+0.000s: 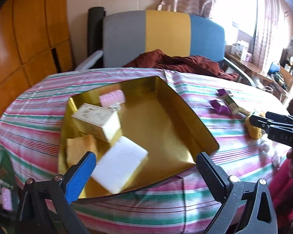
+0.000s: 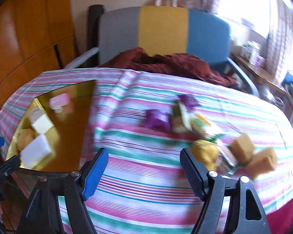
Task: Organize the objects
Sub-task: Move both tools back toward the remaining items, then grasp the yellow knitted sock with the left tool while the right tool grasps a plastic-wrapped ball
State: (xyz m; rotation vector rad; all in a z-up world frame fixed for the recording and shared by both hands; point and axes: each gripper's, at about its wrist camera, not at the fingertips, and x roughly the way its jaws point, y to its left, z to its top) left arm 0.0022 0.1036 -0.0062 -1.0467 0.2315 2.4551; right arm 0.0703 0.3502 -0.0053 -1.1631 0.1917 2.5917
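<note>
A gold tin box (image 1: 185,105) lies open on the striped bedspread (image 1: 185,204). Inside it are a white sponge block (image 1: 120,165), a cream carton (image 1: 97,120), an orange sponge (image 1: 81,149) and a pink item (image 1: 112,97). My left gripper (image 1: 146,162) is open and empty over the box's near edge. My right gripper (image 2: 143,159) is open and empty above the bedspread (image 2: 146,195), just left of a yellow item (image 2: 206,152). Two orange sponges (image 2: 254,156), purple items (image 2: 156,120) and a small packet (image 2: 182,117) lie to its right. The box (image 2: 72,136) is at its left.
A maroon cloth (image 1: 175,62) is bunched at the far side of the bed against a grey, yellow and blue headboard (image 1: 166,33). Wooden wardrobe doors (image 1: 29,39) stand at the left. A cluttered desk (image 1: 263,66) stands at the right by the window.
</note>
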